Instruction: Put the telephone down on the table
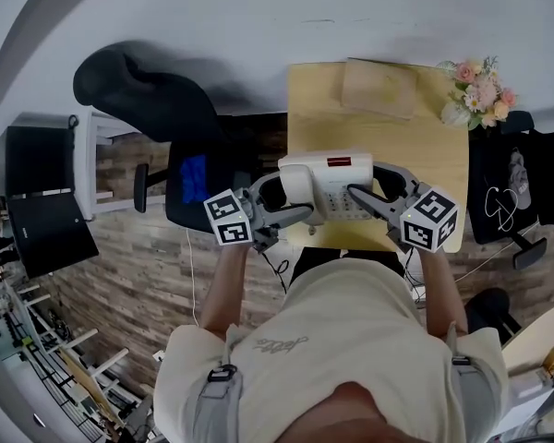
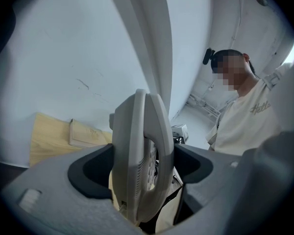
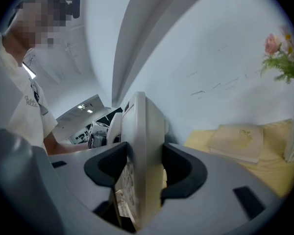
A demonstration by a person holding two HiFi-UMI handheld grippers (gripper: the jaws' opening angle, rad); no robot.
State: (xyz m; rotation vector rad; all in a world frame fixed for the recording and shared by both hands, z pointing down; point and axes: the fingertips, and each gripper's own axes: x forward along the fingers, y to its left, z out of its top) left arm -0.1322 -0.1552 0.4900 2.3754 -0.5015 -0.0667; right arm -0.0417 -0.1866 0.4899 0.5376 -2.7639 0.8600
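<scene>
A white desk telephone with a handset on its left side is held in the air above the near edge of the light wooden table. My left gripper is shut on its left end, handset included. My right gripper is shut on its right end. In the left gripper view the telephone stands edge-on between the jaws of the left gripper. The right gripper view shows the telephone clamped the same way in the right gripper.
A flat tan book lies at the table's far side, with a bunch of pink flowers at the far right corner. A black office chair stands left of the table. A white wall runs behind the table.
</scene>
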